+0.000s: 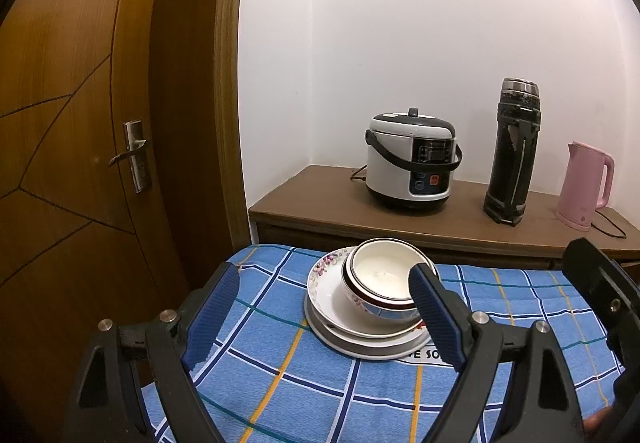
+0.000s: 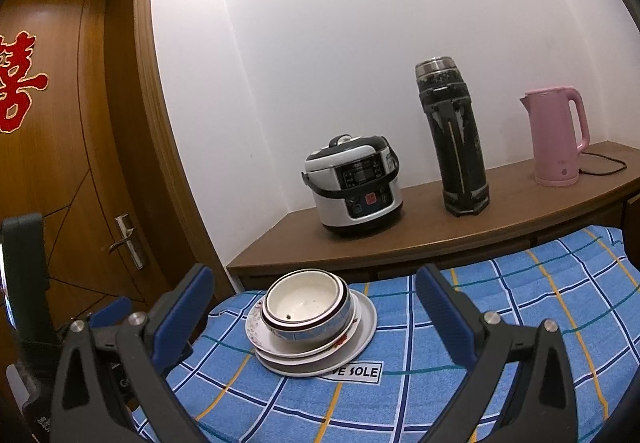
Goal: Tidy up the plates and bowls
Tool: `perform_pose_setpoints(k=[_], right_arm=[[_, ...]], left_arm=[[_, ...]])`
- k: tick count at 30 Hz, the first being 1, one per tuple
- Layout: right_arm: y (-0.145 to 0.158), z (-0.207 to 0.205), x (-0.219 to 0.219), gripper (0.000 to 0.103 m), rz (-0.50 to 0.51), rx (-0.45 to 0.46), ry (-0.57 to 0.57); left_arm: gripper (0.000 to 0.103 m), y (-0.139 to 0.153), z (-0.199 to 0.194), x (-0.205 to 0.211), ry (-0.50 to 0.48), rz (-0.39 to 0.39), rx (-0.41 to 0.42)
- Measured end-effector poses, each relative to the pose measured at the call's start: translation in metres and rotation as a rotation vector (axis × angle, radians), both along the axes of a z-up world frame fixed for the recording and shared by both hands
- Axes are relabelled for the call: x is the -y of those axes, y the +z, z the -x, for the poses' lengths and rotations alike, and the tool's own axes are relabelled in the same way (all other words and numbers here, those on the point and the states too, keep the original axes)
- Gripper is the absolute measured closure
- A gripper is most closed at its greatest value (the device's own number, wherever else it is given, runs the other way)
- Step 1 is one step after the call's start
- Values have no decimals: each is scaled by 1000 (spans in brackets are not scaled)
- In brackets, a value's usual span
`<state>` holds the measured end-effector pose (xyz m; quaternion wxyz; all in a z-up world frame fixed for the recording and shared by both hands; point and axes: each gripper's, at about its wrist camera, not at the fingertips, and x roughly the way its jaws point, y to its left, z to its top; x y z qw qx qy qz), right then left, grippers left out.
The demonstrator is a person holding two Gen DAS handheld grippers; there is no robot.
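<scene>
**Stacked crockery on a checked cloth, both grippers wide and empty**

A glossy ceramic stack sits on a blue woven cloth [image 1: 280, 383] crossed with white, yellow and teal lines. At the bottom lies a plain white plate [image 1: 360, 347]; on it rests a shallow floral-rimmed plate [image 1: 325, 283]; inside that sit two nested round bowls, of which the upper bowl [image 1: 384, 271] shows a dark-banded rim and a smooth white inside. The stack covers part of a white label printed "SOLE".

The left gripper [image 1: 324, 313] has its ribbed blue pads spread wide, holding nothing; its right pad overlaps the bowl's rim in the view, and contact cannot be told. The right gripper [image 2: 312, 317] is likewise wide open and empty, with the stack [image 2: 310, 327] seen between its fingers.

Behind, on a brown wooden cabinet top [image 2: 420, 239], stand three appliances: one white-and-black rice cooker [image 2: 354, 187], one tall dark cylindrical flask [image 2: 454, 139] and one matte pink kettle [image 2: 556, 137]. A wood-grain door [image 2: 60, 163] with a metal lever handle stands at left.
</scene>
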<state>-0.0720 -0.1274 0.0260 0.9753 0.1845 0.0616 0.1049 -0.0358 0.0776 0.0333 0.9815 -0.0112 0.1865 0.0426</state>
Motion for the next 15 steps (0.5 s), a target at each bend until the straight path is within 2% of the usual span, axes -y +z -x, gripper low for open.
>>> perform_pose_setpoints(k=[15], right_arm=[[-1, 0, 3, 0, -1, 2, -7]], left_arm=[[15, 0, -2, 5, 0, 0, -11]])
